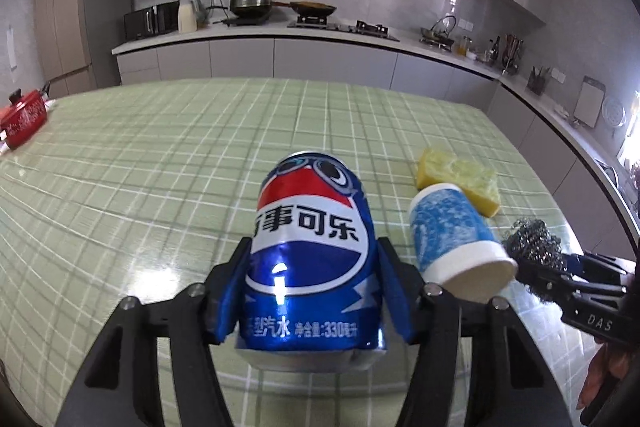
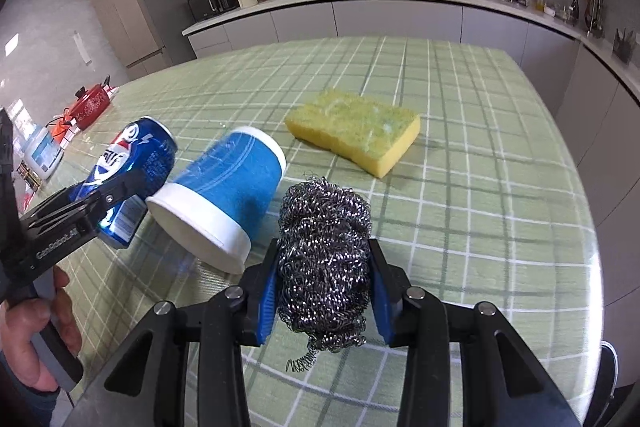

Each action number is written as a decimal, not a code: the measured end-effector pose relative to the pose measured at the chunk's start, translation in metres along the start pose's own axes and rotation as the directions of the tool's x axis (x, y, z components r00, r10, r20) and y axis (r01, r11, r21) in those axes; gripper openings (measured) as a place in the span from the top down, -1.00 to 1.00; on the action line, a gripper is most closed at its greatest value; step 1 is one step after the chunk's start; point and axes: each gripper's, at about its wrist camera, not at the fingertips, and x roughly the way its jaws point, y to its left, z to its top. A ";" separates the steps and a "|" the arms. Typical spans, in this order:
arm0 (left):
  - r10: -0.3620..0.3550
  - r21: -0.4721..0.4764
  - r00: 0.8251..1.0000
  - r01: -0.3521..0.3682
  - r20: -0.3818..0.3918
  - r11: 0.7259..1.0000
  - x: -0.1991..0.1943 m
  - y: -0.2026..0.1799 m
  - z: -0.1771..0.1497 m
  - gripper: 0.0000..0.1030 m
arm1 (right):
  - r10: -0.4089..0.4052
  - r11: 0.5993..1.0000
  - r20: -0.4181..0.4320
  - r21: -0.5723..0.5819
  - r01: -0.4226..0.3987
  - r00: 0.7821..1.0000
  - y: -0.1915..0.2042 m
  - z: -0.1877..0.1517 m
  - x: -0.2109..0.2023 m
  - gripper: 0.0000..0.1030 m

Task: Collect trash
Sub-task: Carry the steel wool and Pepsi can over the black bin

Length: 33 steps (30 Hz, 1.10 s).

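Observation:
A blue Pepsi can [image 1: 312, 227] fills the middle of the left wrist view, and my left gripper [image 1: 314, 247] is shut on it, blue pads pressed to both its sides. The right wrist view shows the same can [image 2: 148, 147] tilted above the table. My right gripper [image 2: 324, 251] is shut on a steel wool scourer [image 2: 324, 227], held just over the tablecloth. Between the two lies a blue and white paper cup [image 2: 228, 183] on its side, mouth toward me. A yellow sponge [image 2: 356, 131] with a green top rests flat beyond it.
The table [image 1: 160, 167] has a green checked cloth. A red pot [image 2: 92, 105] and a white jar [image 2: 42, 151] stand at its far left edge. A person's hand [image 2: 40, 327] grips the left handle. Kitchen counters run behind and to the right.

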 end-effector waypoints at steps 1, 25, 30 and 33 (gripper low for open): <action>-0.001 -0.001 1.000 0.001 0.003 1.000 -0.004 -0.001 0.000 -0.18 | 0.000 1.000 0.004 0.002 0.000 1.000 -0.001 0.000 -0.004 0.19; -0.080 0.045 0.993 0.076 0.086 0.996 -0.077 -0.066 -0.018 -0.18 | -0.060 0.998 0.104 0.020 0.059 0.993 -0.018 -0.032 -0.107 0.19; -0.134 0.081 0.988 0.127 0.081 0.989 -0.083 -0.090 -0.023 -0.18 | -0.084 0.996 0.116 0.040 0.080 0.990 -0.028 -0.044 -0.125 0.19; -0.164 0.098 0.984 0.156 0.073 0.983 -0.083 -0.105 -0.026 -0.18 | -0.102 0.994 0.119 0.053 0.096 0.988 -0.036 -0.051 -0.134 0.19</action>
